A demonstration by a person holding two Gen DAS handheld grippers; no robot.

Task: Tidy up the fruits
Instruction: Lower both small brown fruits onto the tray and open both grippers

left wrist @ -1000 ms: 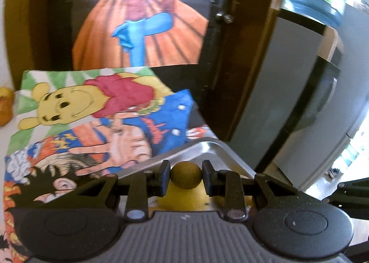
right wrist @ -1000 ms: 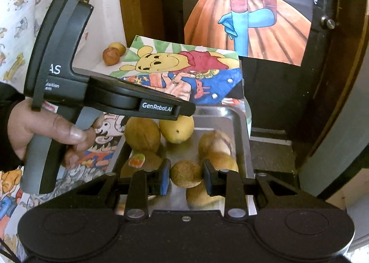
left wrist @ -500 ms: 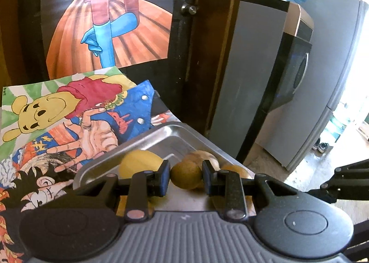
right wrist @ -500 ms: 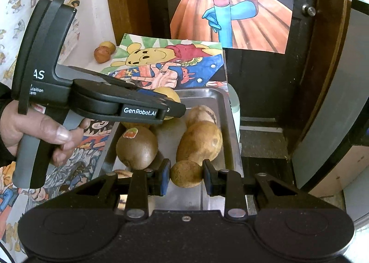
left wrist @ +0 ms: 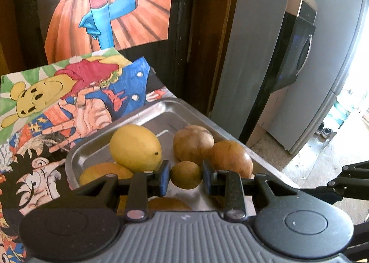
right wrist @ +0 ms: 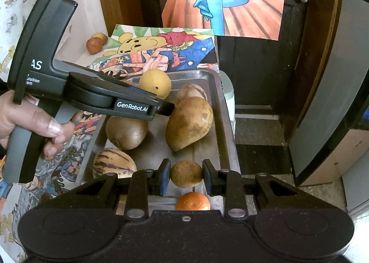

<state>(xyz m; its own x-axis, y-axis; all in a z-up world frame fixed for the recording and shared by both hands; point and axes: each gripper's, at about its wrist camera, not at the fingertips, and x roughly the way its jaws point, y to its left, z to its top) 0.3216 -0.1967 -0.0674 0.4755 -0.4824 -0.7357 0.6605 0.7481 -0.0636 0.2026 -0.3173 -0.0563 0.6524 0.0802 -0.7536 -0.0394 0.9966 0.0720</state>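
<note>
Both grippers, left (left wrist: 186, 175) and right (right wrist: 186, 174), each clamped on a small brown fruit (left wrist: 185, 174) above the tray (right wrist: 221, 110), should lower into bare gaps before releasing, lest the fruits roll.

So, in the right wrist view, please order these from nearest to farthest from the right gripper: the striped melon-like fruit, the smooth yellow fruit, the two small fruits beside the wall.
1. The striped melon-like fruit, in the metal tray's near left corner, just left of the right gripper.
2. The smooth yellow fruit, at the tray's far left end.
3. The two small fruits, outside the tray, far left by the wall.
</note>
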